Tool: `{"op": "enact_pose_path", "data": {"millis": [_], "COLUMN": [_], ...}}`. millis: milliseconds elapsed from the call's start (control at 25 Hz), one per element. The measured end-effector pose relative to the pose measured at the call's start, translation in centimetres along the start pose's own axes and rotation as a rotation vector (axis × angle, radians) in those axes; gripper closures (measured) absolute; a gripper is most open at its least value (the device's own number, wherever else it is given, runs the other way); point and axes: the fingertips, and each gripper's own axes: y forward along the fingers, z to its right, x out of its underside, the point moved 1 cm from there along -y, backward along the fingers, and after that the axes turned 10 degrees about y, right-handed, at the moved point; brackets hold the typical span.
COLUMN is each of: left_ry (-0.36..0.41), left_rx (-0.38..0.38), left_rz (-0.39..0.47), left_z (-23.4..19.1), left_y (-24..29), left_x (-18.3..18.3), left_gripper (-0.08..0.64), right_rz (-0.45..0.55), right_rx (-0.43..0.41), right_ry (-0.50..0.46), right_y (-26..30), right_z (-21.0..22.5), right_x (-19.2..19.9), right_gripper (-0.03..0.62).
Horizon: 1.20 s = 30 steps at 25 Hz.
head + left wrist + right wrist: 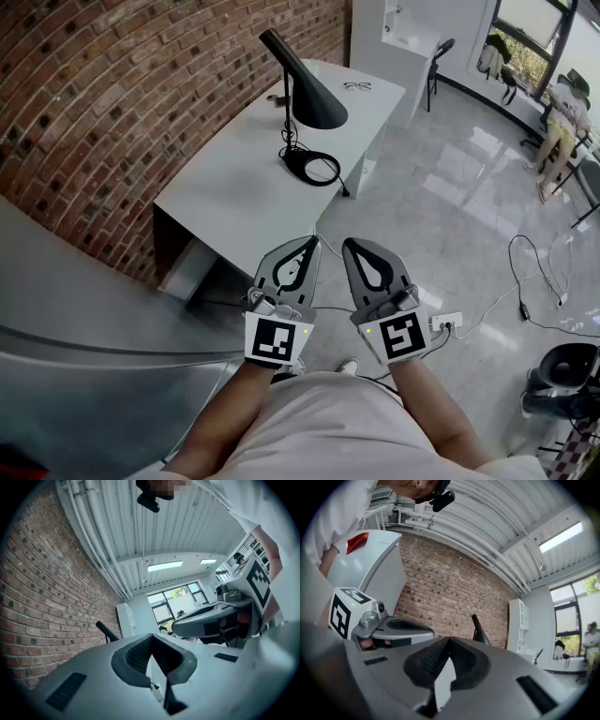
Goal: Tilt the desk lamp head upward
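Nothing of the task is done yet. The desk lamp (302, 86) stands on the white desk (234, 202) against the brick wall (103, 112), its black cone head (317, 101) tilted down toward the desk top, with the cable (323, 171) looped round the foot.

You hold both tools low in front of your body, well apart from the lamp. The left gripper (311, 242) has its jaws closed tip to tip with nothing between them, and the right gripper (349, 245) is the same, closed and empty.

What is left, as I judge it, is everything: step up to the desk, reach the head, take hold of it or get under it, and swing it upward.
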Motion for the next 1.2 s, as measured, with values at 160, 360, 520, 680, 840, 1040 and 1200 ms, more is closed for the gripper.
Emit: {"op": "enact_pose_path", "data": {"millis": [160, 360, 520, 680, 840, 1040, 1200], "left_ry": [-0.013, -0.018, -0.023, -0.032, -0.036, -0.045, -0.073], "left_rx": [0.003, 0.011, 0.018, 0.024, 0.034, 0.052, 0.073], "left_rz": [-0.003, -0.004, -0.01, -0.012, -0.012, -0.01, -0.002], "left_z": [0.1, -0.1, -0.3, -0.5, -0.7, -1.2, -1.4], "left_y": [0.0, -0.1, -0.1, -0.1, -0.2, -0.4, -0.5], "left_x": [0.6, 1.1, 1.4, 1.9, 2.3, 2.9, 4.0], "left_gripper": [0.552, 0.552, 0.552, 0.552, 0.552, 0.552, 0.552], "right_rz": [-0.005, -0.009, -0.015, -0.019, -0.026, -0.045, -0.075], "right_rx": [0.005, 0.002, 0.008, 0.01, 0.016, 0.034, 0.096], "right_ry": [0.015, 0.025, 0.032, 0.031, 0.031, 0.024, 0.03], "right_y": [0.3, 0.7, 1.1, 1.5, 1.9, 2.1, 1.6], "right_z": [0.1, -0.4, -0.4, -0.6, -1.0, -1.1, -0.8], "right_x": [0.6, 0.9, 1.1, 1.3, 1.5, 1.8, 2.5], "right_gripper": [0.575, 0.575, 0.575, 0.575, 0.575, 0.575, 0.575]}}
